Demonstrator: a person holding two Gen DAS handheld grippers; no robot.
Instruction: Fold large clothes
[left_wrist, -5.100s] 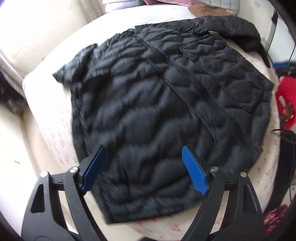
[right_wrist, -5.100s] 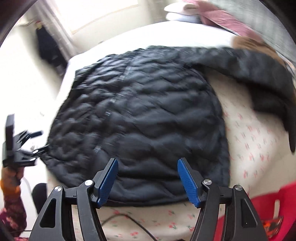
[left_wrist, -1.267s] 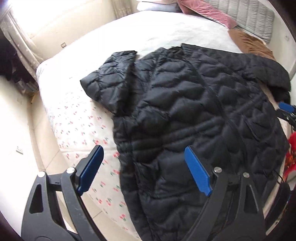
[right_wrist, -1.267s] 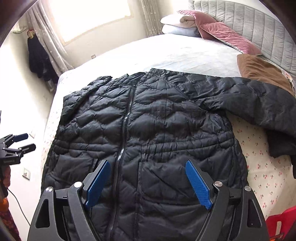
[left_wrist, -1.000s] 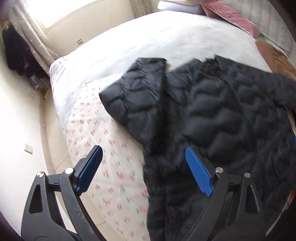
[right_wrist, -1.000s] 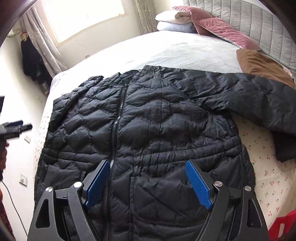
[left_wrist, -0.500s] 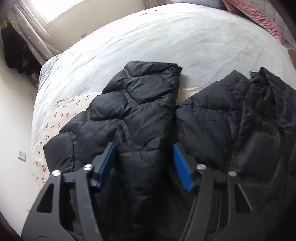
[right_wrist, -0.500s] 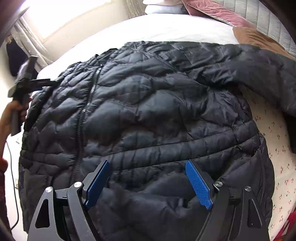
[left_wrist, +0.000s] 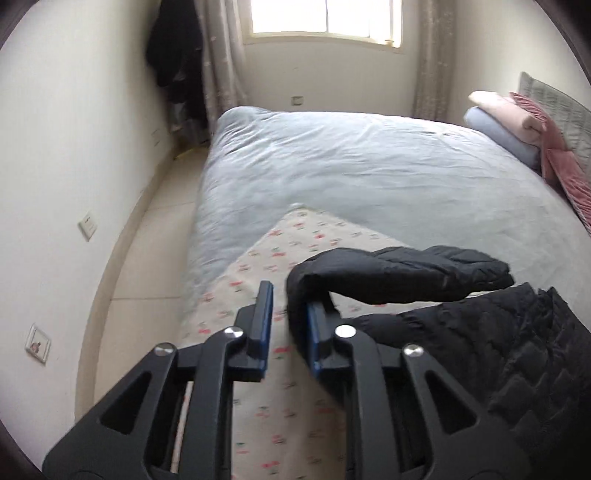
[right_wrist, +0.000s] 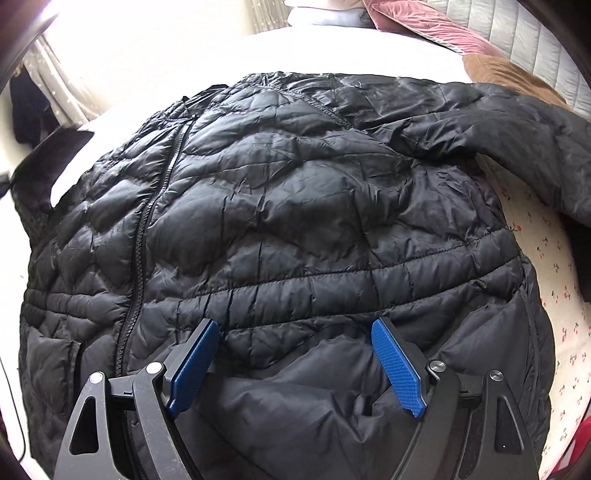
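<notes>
The left gripper (left_wrist: 289, 319), low in the centre of its view, has just been closing and its jaws now stand narrow, with the folded end of the black jacket's sleeve (left_wrist: 399, 273) draped over the right-hand blue pad; whether both pads press the fabric cannot be told. That sleeve runs from the pad toward the right, joining the jacket's body at the lower right edge. Under it lies a cherry-print sheet (left_wrist: 266, 398), and beyond, a pale grey bedcover (left_wrist: 369, 166) up to a window (left_wrist: 325, 18) at the top. The right gripper (right_wrist: 295, 347), at the bottom of its view, has its jaws spread wide, resting against the quilted black jacket (right_wrist: 277, 206), which fills the frame, zipper at the left.
</notes>
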